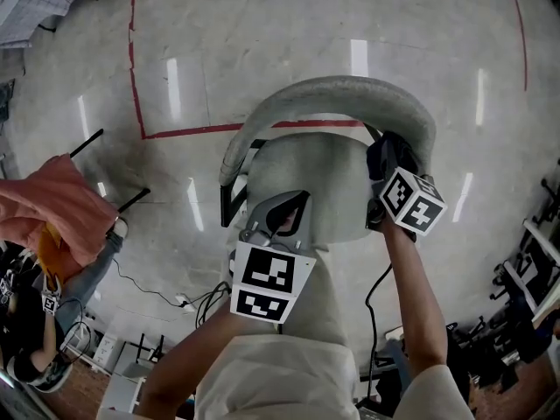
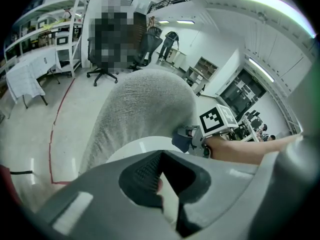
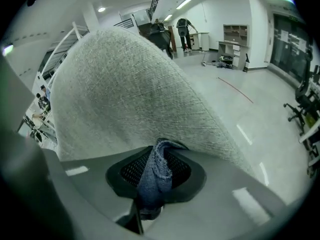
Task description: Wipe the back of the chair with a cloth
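The chair has a curved grey fabric back (image 1: pixel 337 101) and a pale seat (image 1: pixel 306 178). My right gripper (image 1: pixel 391 160) is shut on a dark blue cloth (image 1: pixel 385 151) and presses it against the right end of the back. In the right gripper view the cloth (image 3: pixel 152 184) is bunched between the jaws of that gripper (image 3: pixel 155 171), touching the back (image 3: pixel 125 94). My left gripper (image 1: pixel 280 219) hovers over the seat's near edge, jaws together, holding nothing I can see. The left gripper view shows this gripper (image 2: pixel 161 176), the back (image 2: pixel 145 109) and the right gripper (image 2: pixel 192 139).
A red tape line (image 1: pixel 201 130) crosses the shiny floor beyond the chair. A seated person with a pink cloth (image 1: pixel 52 208) is at the left. Cables (image 1: pixel 188 300) trail on the floor near me. Racks (image 1: pixel 534 269) stand at the right.
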`<state>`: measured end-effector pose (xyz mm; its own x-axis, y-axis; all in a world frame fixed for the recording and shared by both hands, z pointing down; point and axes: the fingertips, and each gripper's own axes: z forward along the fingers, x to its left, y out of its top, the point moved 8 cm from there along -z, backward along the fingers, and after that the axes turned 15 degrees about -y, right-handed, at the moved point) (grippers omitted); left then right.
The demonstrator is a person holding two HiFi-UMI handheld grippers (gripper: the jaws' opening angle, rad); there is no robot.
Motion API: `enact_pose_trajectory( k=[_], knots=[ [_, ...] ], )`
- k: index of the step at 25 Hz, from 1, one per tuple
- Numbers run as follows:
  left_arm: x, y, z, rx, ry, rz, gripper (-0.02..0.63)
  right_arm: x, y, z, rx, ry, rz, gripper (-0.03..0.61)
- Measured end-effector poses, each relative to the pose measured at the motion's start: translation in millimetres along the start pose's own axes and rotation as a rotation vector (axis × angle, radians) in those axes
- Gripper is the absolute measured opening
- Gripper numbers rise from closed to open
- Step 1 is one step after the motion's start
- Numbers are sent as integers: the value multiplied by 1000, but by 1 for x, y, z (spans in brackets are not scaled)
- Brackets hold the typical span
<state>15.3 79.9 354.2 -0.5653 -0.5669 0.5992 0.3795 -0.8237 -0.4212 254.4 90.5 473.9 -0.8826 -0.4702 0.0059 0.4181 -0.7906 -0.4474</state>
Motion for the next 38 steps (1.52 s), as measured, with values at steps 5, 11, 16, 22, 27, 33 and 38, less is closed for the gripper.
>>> enact_pose_trajectory(
  k=[5,11,16,22,27,33,38],
  knots=[
    [8,-2,-7,-16,8,-17,0,23,9,-1,-35,32,-76,78],
    [21,-5,-20,-28,17,-34,0,54,15,1,-49,61,-124,78],
    [33,-7,-31,-41,27,-47,0,76,18,1,-63,80,-151,78],
    [45,-14,-44,-48,35,-62,0,101,15,2,-63,100,-177,78],
    [55,-18,-55,-51,35,-68,0,125,10,3,-59,125,-208,78],
    [69,-24,-68,-60,36,-77,0,155,3,1,-59,155,-241,78],
    [78,-31,-77,-69,36,-83,0,180,-6,-3,-63,187,-284,78]
  ],
)
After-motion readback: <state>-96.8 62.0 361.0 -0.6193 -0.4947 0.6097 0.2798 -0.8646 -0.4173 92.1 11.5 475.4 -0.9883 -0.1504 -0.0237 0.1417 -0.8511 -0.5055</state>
